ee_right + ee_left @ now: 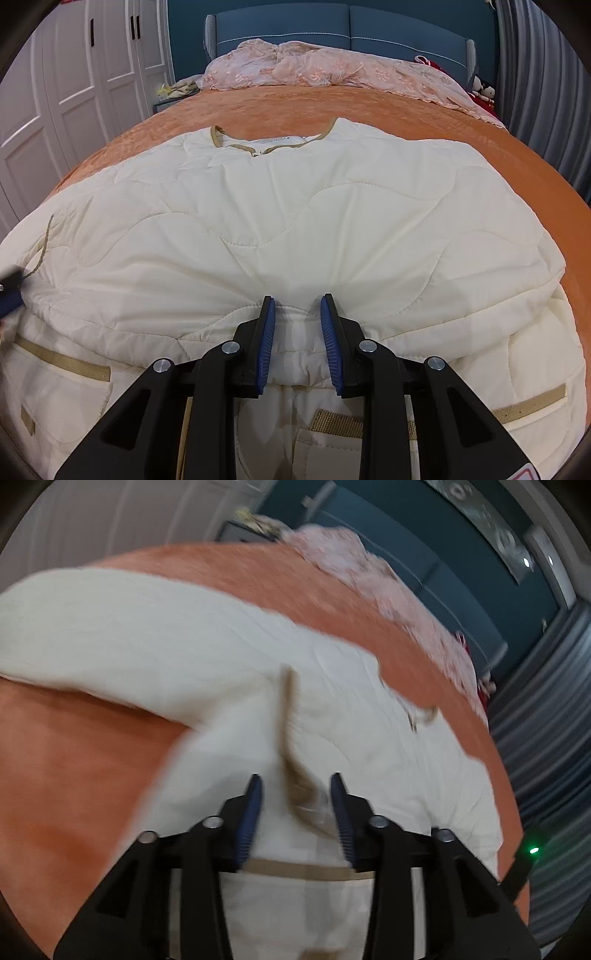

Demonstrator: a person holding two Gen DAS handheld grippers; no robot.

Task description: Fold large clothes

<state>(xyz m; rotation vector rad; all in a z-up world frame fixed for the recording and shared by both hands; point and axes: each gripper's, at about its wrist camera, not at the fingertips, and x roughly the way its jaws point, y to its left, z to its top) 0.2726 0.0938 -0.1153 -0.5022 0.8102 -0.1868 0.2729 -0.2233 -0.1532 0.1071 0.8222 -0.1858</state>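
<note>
A cream quilted jacket (295,206) with tan trim lies spread on the orange bedspread (280,107), collar toward the headboard, sleeves folded across the body. My right gripper (297,301) is open, its blue pads on either side of a folded sleeve cuff at the jacket's near middle. My left gripper (295,781) is open just above the jacket (184,635), its pads on either side of a tan-trimmed sleeve cuff (295,775); that view is motion-blurred. The left gripper's tip also shows at the far left edge of the right wrist view (11,291).
A pink lace blanket (332,70) is bunched along the blue headboard (351,26). White wardrobe doors (74,74) stand left of the bed. Grey curtains (543,74) hang on the right, with red soft toys (484,94) beside them. Bare orange bedspread surrounds the jacket.
</note>
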